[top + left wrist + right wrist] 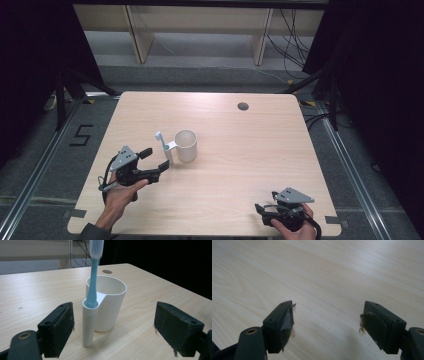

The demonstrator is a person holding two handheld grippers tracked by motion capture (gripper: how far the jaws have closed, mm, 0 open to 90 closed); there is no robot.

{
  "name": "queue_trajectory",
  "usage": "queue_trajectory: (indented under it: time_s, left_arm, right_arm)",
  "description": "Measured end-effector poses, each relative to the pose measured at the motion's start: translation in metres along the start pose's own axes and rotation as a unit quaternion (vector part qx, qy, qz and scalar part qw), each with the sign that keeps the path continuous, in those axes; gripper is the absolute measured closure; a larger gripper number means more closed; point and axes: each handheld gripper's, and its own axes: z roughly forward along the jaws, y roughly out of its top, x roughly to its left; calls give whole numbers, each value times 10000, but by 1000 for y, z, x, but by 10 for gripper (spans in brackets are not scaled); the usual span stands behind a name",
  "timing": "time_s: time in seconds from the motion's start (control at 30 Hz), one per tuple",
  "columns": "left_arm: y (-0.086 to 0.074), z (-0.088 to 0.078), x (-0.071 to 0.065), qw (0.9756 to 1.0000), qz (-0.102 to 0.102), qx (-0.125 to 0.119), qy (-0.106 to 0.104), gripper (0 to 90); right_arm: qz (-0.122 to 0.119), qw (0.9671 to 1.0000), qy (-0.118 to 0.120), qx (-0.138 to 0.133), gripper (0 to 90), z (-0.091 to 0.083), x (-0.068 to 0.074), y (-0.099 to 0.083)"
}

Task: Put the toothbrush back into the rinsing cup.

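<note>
A white cup (186, 145) stands upright left of the table's middle. A narrow tube is joined to its side, and a light blue toothbrush (161, 140) stands in the tube, bristles up. My left gripper (156, 158) is just short of the tube, open, with its jaws to either side and not touching. In the left gripper view the cup (110, 302) and the toothbrush (93, 282) stand between and beyond the wide jaws of my left gripper (115, 317). At the table's front right my right gripper (265, 200) rests open, and in its own view the right gripper (328, 315) holds nothing.
The wooden table (240, 165) has a round cable hole (243, 106) near its far edge. Behind the table are pale shelving (200, 30) and loose cables (290, 45) on the floor. Dark curtains flank both sides.
</note>
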Motion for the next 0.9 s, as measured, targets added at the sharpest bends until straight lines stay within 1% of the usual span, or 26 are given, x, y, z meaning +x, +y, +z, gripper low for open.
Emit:
queue_trajectory:
  time_s: [0.07,0.1,0.17,0.2,0.23,0.27,0.43,0.47,0.53,0.57,0.63,0.67,0.7,0.73,0.77,0.83,0.87,0.9]
  left_arm:
    - [0,-1,-1,10000,-40,27,17,157]
    - [0,-2,-1,10000,-57,23,10,157]
    - [1,-3,-1,10000,-31,26,-3,157]
    - [1,-3,-2,10000,-39,17,-37,157]
    - [1,-3,-2,10000,-40,8,-73,157]
    - [1,-4,-3,9999,-24,87,-43,156]
    - [0,-7,-7,9999,-29,125,-78,156]
    - [-1,-6,-7,9999,-35,78,-129,157]
    - [-2,-9,-8,9998,-8,179,-100,157]
    - [-3,-9,-8,9998,-1,158,-123,157]
    - [-5,-10,-9,9997,30,239,-93,157]
    - [-6,-9,-9,9997,44,227,-123,157]
    - [-7,-10,-10,9996,46,248,-109,157]
    - [-8,-9,-9,9996,35,222,-158,157]
    - [-9,-10,-10,9996,40,262,-115,157]
    - [-10,-10,-11,9995,40,281,-127,157]
    - [-11,-11,-12,9994,55,296,-140,157]
    - [-12,-11,-13,9994,47,293,-153,156]
  right_arm:
    - [-17,10000,-4,-7,261,0,0,0]
    - [78,10000,45,30,261,0,1,0]
    - [-21,10000,2,21,261,0,0,0]
    - [69,10000,45,21,261,0,1,0]
    - [65,10000,50,22,261,0,1,0]
    - [61,10000,43,22,261,0,1,0]
    - [66,10000,44,24,261,0,1,0]
    - [61,10000,43,23,261,0,1,0]
    - [70,10000,43,21,261,0,1,0]
    - [70,10000,42,23,261,0,1,0]
    - [70,10000,34,33,261,0,1,0]
    - [67,10000,33,34,261,0,1,0]
    - [65,10000,33,33,261,0,1,0]
    - [71,10000,20,33,261,0,1,0]
    - [38,10000,25,27,261,0,0,0]
    - [20,10000,21,18,261,0,0,0]
    - [24,10000,60,27,261,1,0,0]
    - [89,9999,88,56,261,1,0,0]
